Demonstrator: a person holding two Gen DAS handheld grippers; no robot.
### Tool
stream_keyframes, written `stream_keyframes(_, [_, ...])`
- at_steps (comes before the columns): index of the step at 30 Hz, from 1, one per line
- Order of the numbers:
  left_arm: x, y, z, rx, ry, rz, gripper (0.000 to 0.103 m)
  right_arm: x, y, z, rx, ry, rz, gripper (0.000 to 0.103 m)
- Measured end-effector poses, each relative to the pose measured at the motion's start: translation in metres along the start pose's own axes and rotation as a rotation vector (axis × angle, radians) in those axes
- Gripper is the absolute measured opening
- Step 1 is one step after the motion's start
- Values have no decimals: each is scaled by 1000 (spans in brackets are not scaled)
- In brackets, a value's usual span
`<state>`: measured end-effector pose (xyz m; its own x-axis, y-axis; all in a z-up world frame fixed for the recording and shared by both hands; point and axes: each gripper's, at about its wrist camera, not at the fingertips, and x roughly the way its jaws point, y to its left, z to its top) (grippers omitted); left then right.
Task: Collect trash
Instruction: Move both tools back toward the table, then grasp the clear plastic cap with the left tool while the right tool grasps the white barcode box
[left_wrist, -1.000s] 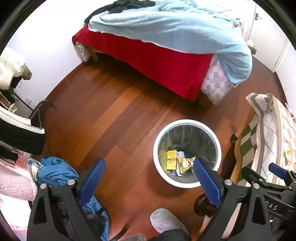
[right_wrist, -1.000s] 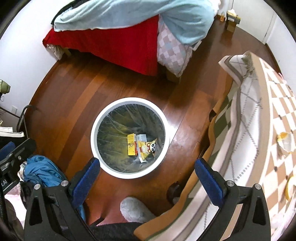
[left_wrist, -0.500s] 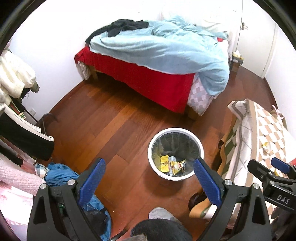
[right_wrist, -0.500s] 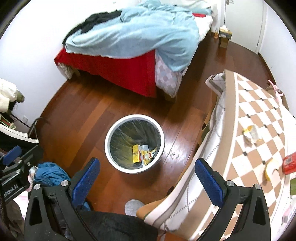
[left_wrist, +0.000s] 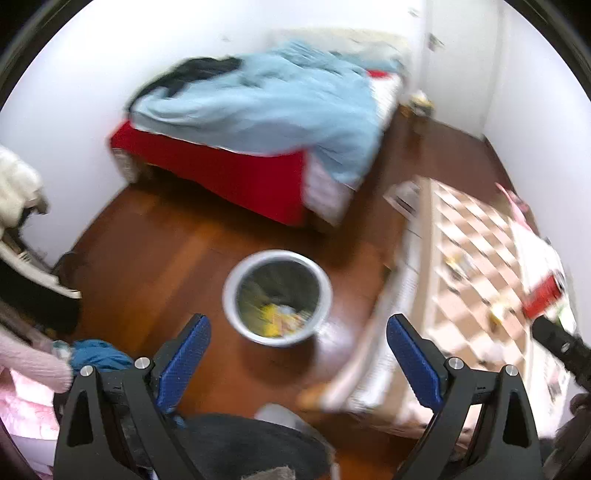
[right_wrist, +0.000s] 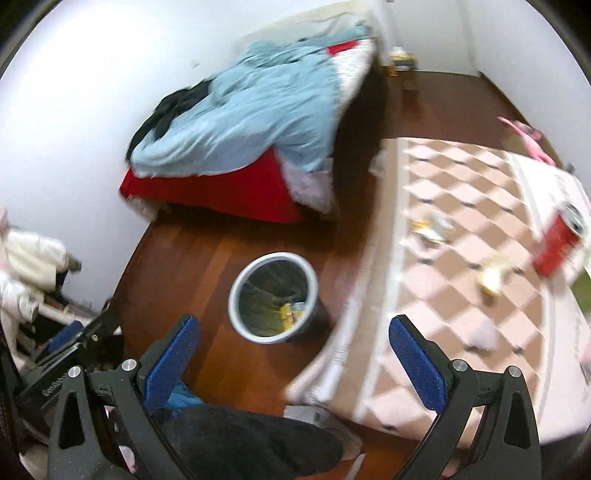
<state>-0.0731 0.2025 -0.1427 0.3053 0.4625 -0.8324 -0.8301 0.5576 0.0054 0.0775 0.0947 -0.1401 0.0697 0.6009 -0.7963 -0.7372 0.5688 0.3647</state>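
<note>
Both claws, left and right, gape empty above a round white lined bin on the wooden floor, yellow wrappers inside; a red can lies on the checked surface.

The wooden floor carries a white bin beside the checkered table. A red can lies near the table's far right edge, with blurred scraps toward its left edge.
</note>
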Motion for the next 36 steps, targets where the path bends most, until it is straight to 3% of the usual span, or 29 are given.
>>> stream_keyframes(8, [56,-178,-41,173,157,-186,97,-61,-192,-22,289,-45,-268,103])
stream_keyframes(11, [80,-227,-61,231,221,-223,97,-73,-271,-40,421,-36,-366,103])
stream_keyframes(15, [113,-264,-77,272,278,-240,96,-78,-354,-63,540,-24,-449,103])
stream_keyframes(17, [122,-274,-81,262,289,-254,89,-79,-390,-75,598,-25,-468,103])
stream_keyframes(19, [131,-281,-82,250,297,-251,58,-78,-412,-81,631,-28,-470,102])
stream_keyframes(21, [140,-286,-82,243,321,-254,37,-76,-428,-83,651,-37,-468,97])
stream_keyframes(27, [136,-294,-86,284,270,-238,36,-53,-456,-83,689,-24,-437,89])
stream_keyframes(31, [131,-291,-87,302,237,-225,28,-34,-456,-79,667,6,-442,71])
stream_keyframes(32, [129,-289,-87,302,229,-227,28,-32,-451,-77,645,-1,-467,58])
stream_keyframes(34, [127,-286,-83,306,216,-229,27,-30,-447,-77,619,6,-507,49])
stream_keyframes(36, [123,-283,-81,312,193,-225,27,-31,-446,-78,620,-2,-495,48])
